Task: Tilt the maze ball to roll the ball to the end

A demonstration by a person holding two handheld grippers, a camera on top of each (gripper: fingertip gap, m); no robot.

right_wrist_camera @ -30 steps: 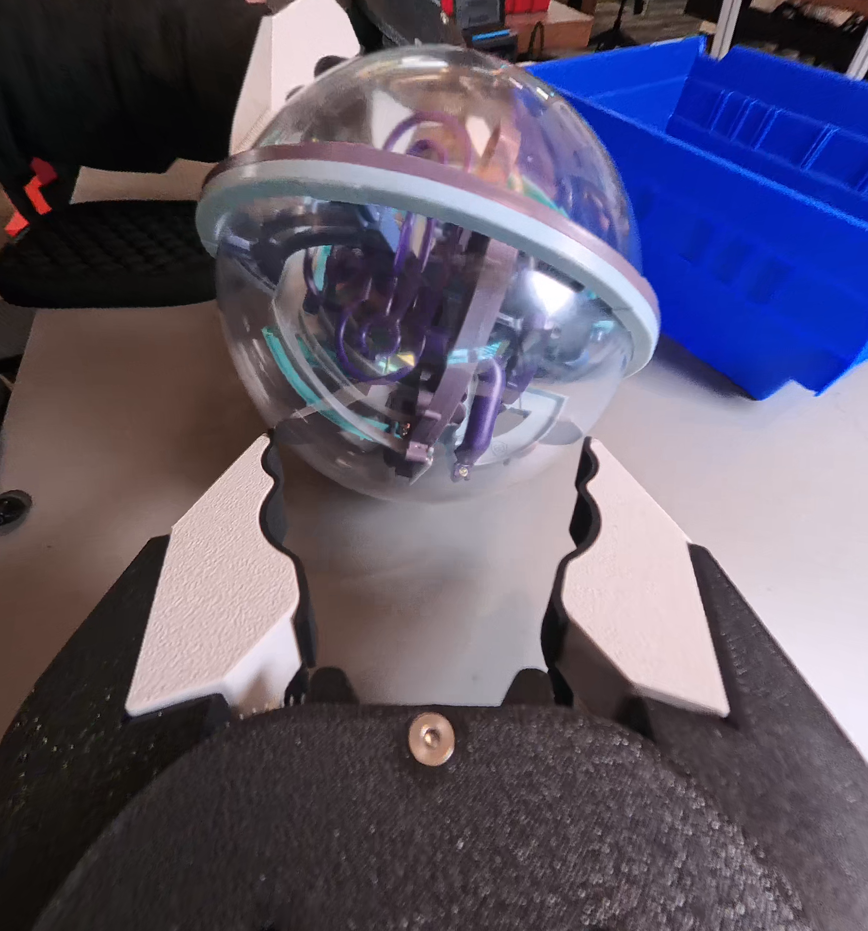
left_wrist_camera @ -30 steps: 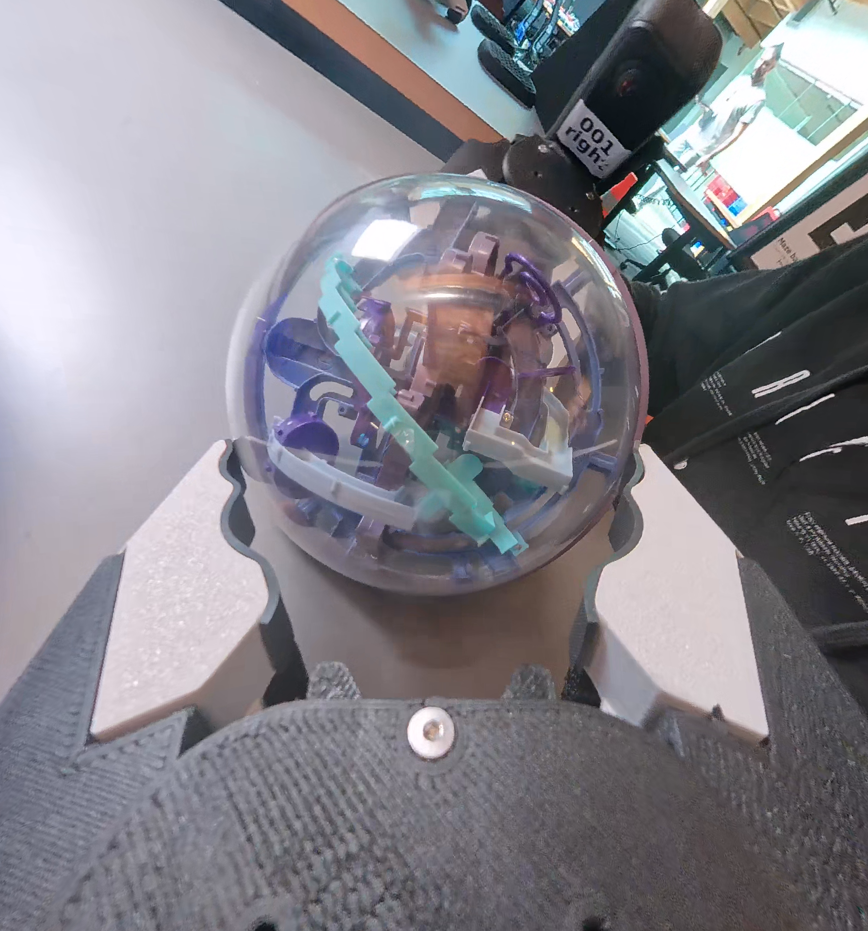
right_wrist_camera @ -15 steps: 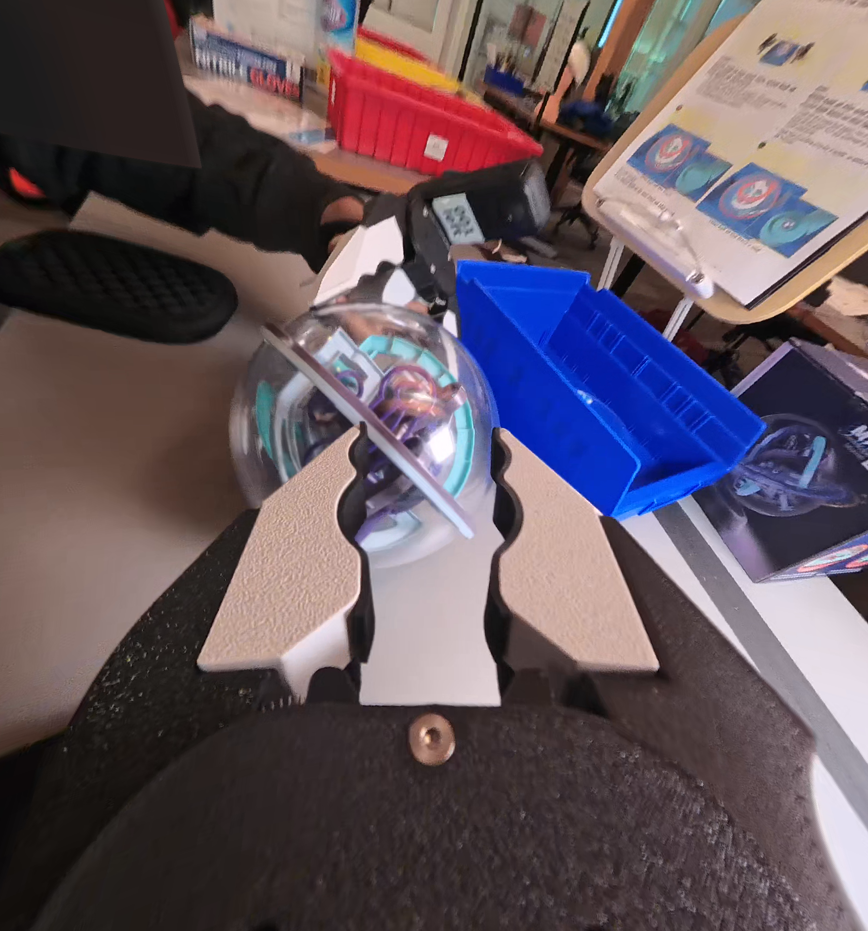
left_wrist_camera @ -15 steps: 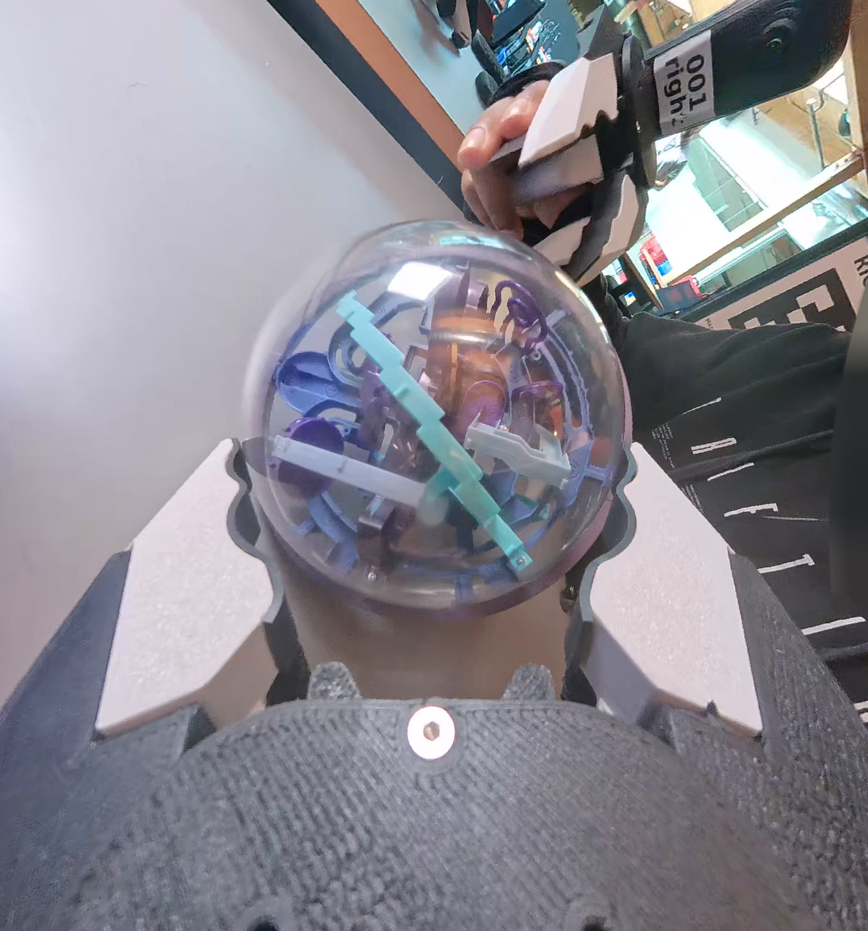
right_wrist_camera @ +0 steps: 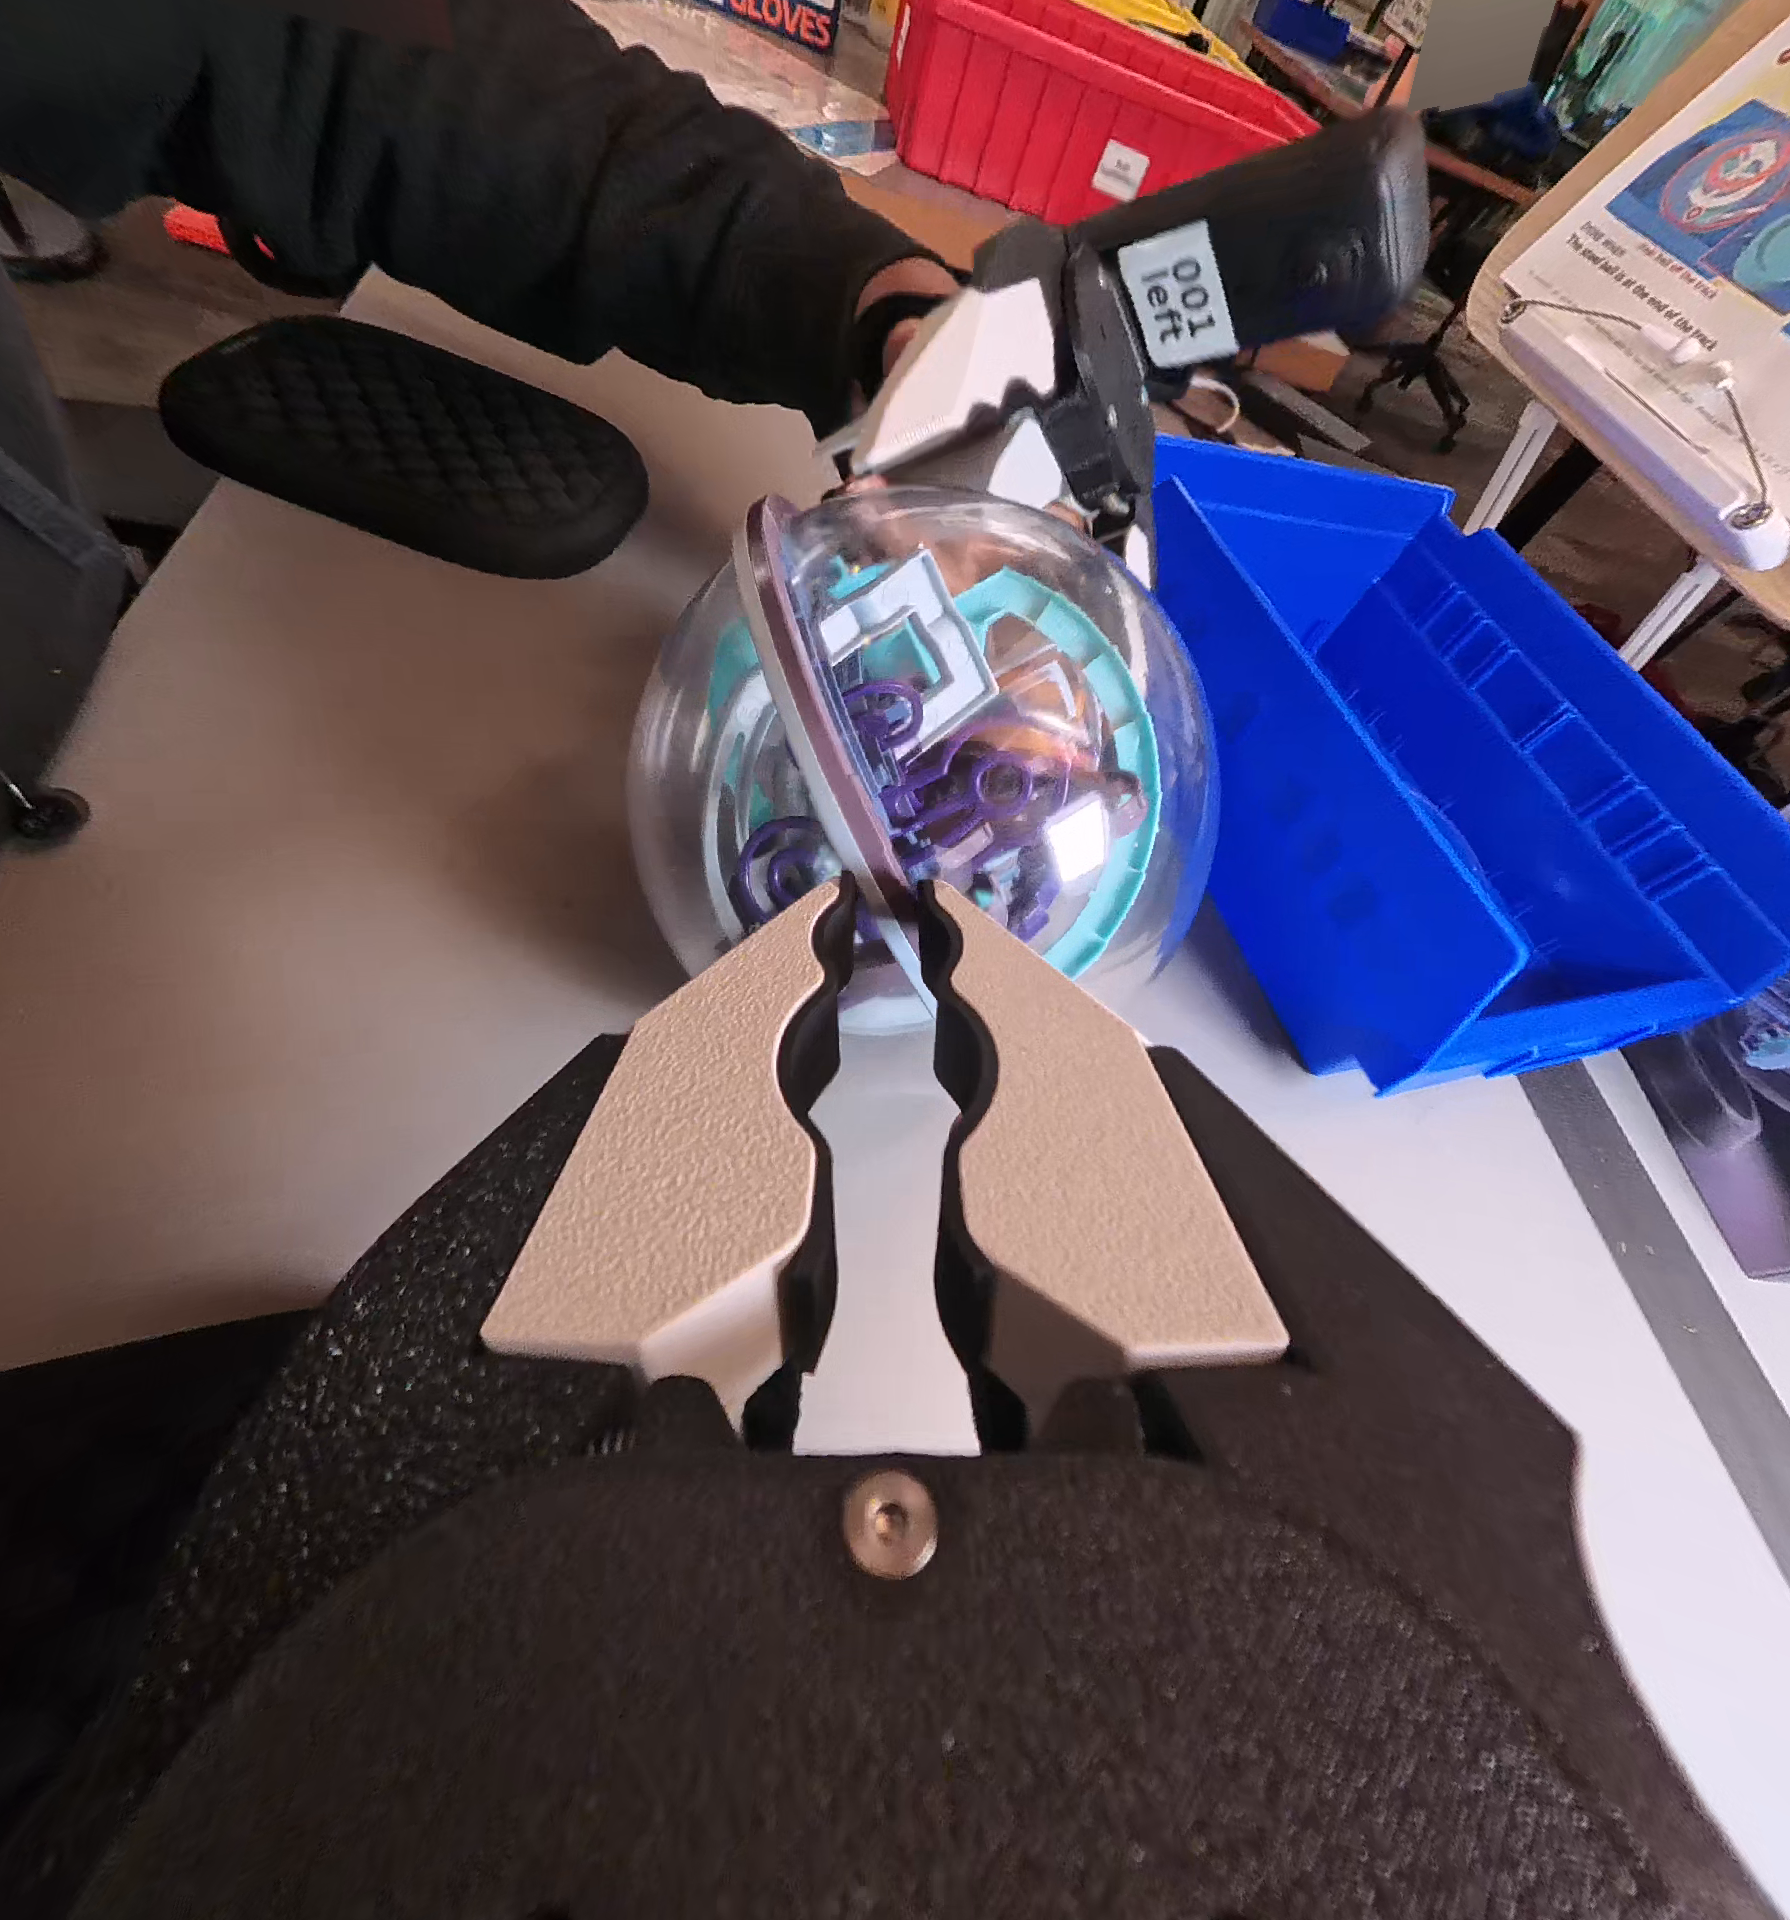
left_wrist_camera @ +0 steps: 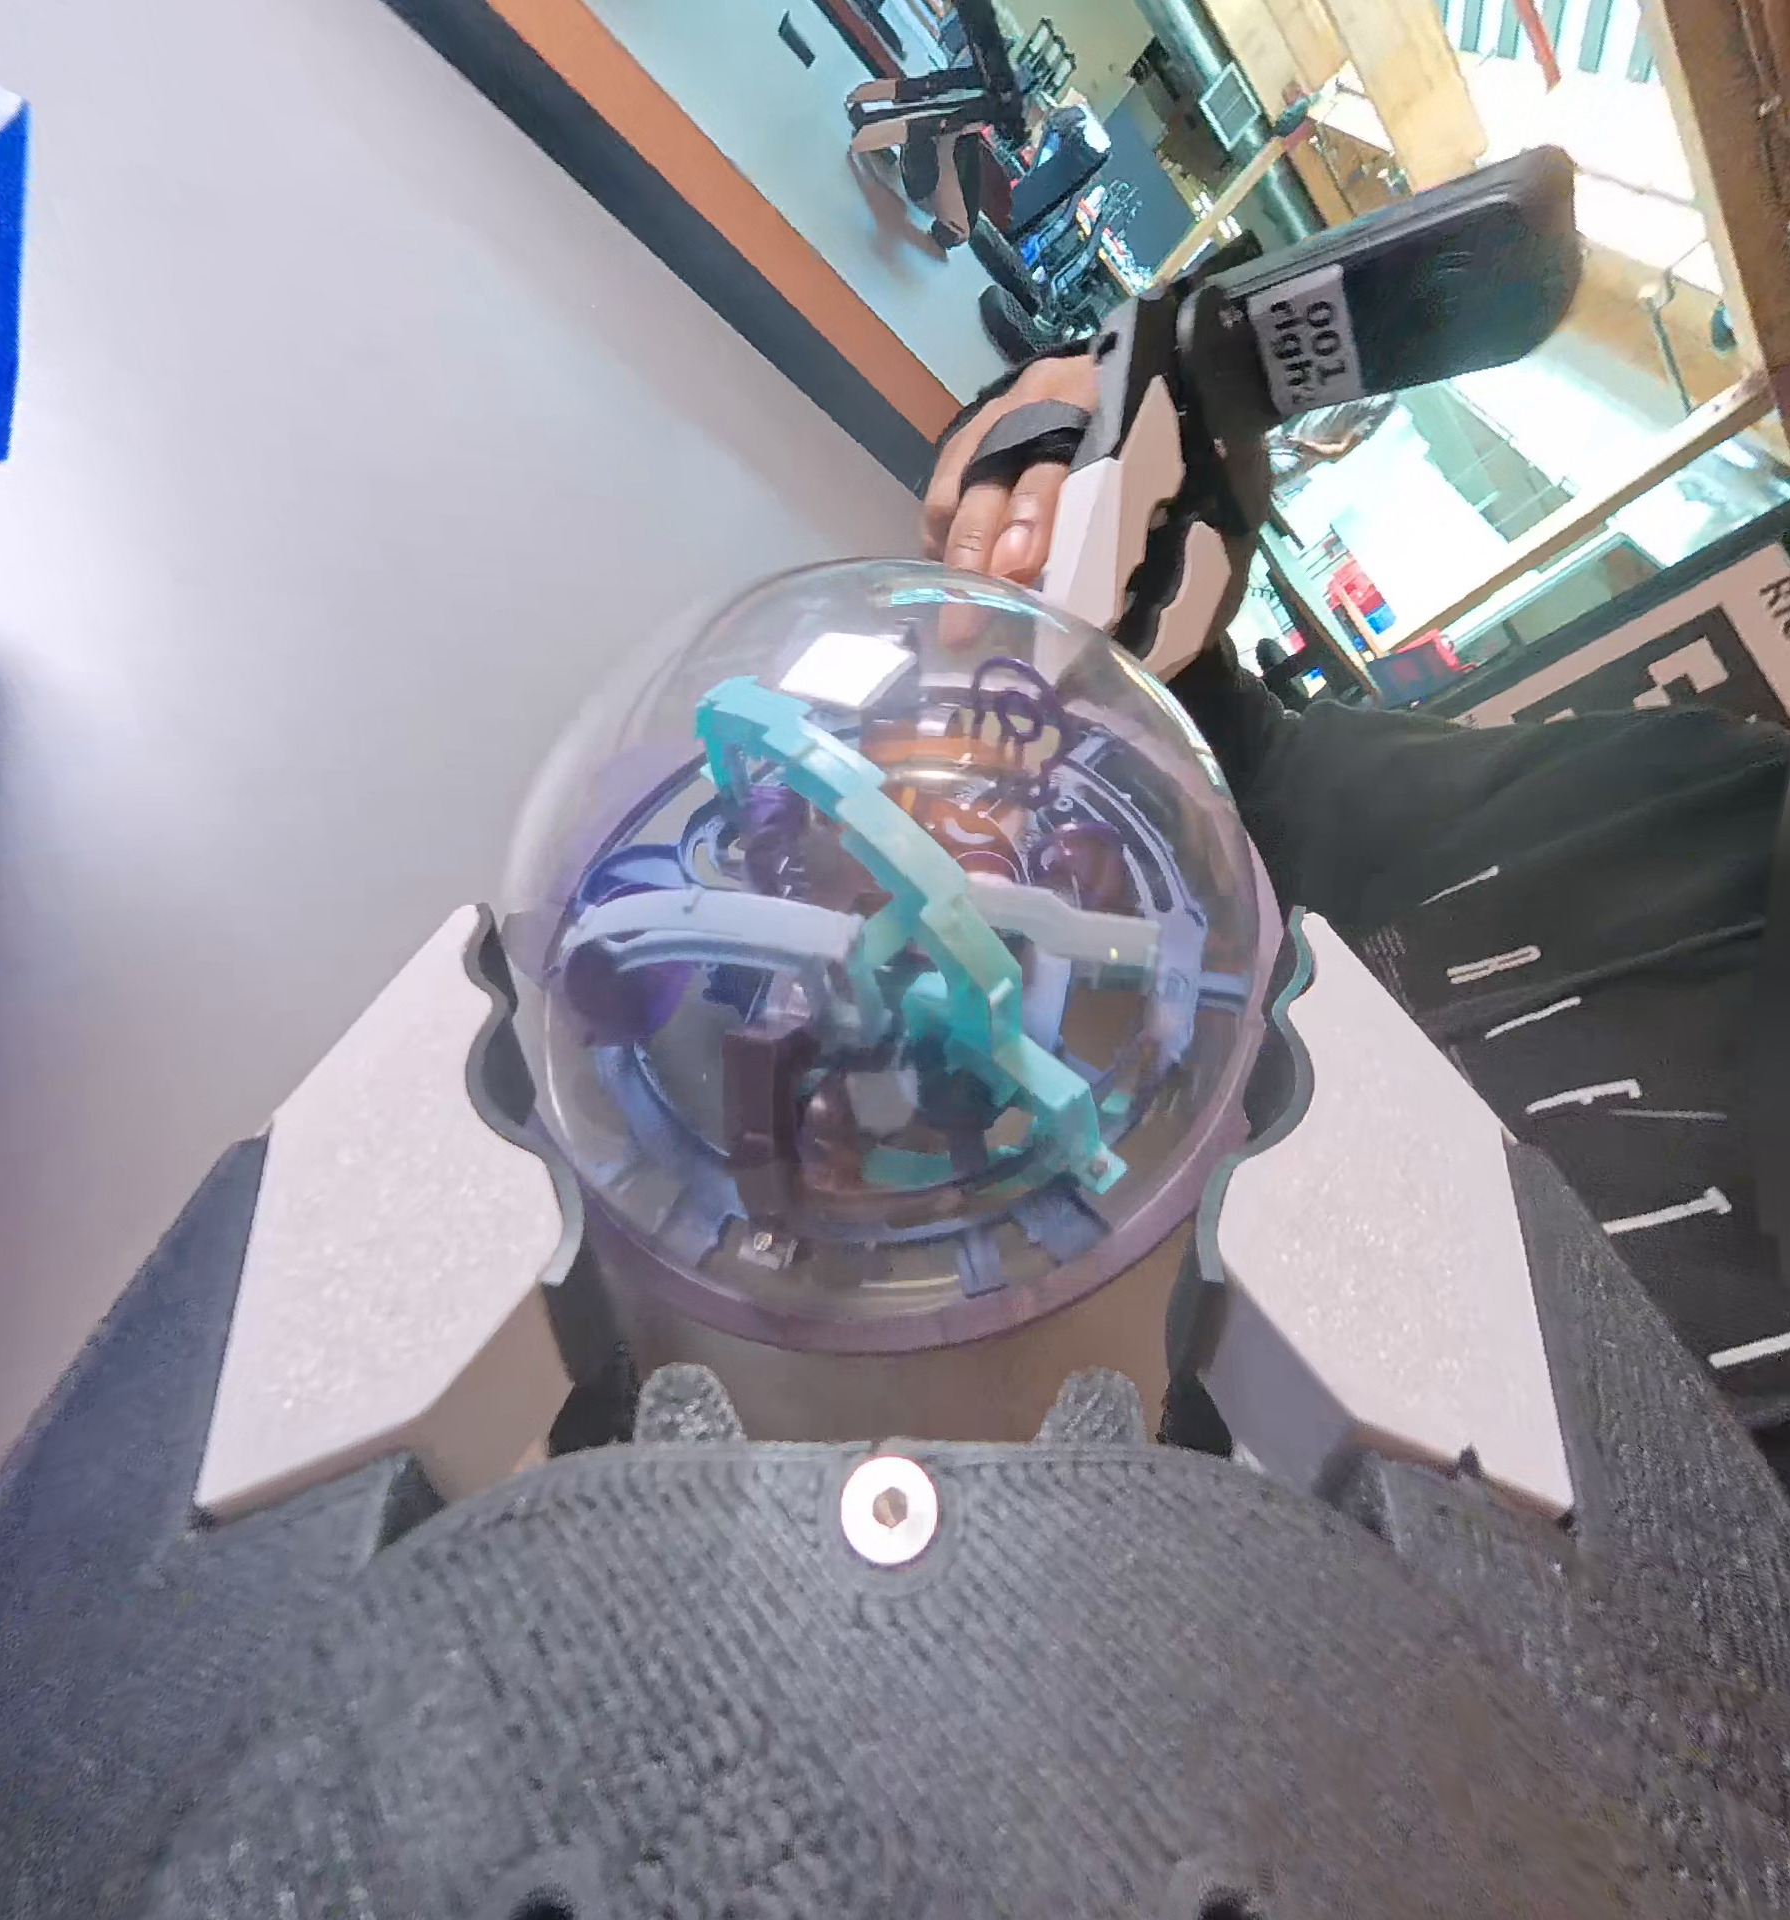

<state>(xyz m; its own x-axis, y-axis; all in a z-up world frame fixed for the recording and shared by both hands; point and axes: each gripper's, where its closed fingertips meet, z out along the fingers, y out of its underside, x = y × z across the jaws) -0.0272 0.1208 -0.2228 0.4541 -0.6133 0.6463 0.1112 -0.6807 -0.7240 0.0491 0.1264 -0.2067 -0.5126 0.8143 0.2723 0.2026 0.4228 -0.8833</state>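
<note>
Cradling the maze ball [left_wrist_camera: 891, 966] across its widest part, the left gripper [left_wrist_camera: 886, 987] is spread wide with both pads on the shell; the right gripper [right_wrist_camera: 886, 904] pinches the thin equator rim [right_wrist_camera: 818, 748]. Ball sits at the bench [right_wrist_camera: 351, 831] edge beside the blue bin [right_wrist_camera: 1493, 779]. Shell looks rigid, light and slick, so I'd say the rim is the surer hold.

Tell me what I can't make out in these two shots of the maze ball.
- Small steel ball: not clearly identifiable in either view; tracks and glare inside the maze ball obscure it.
- Ball's underside: left view, hidden by the left gripper.
- Right gripper pads' contact with the ball's rim: right view, too small.
- Blue bin: cut off at the edge.
</note>
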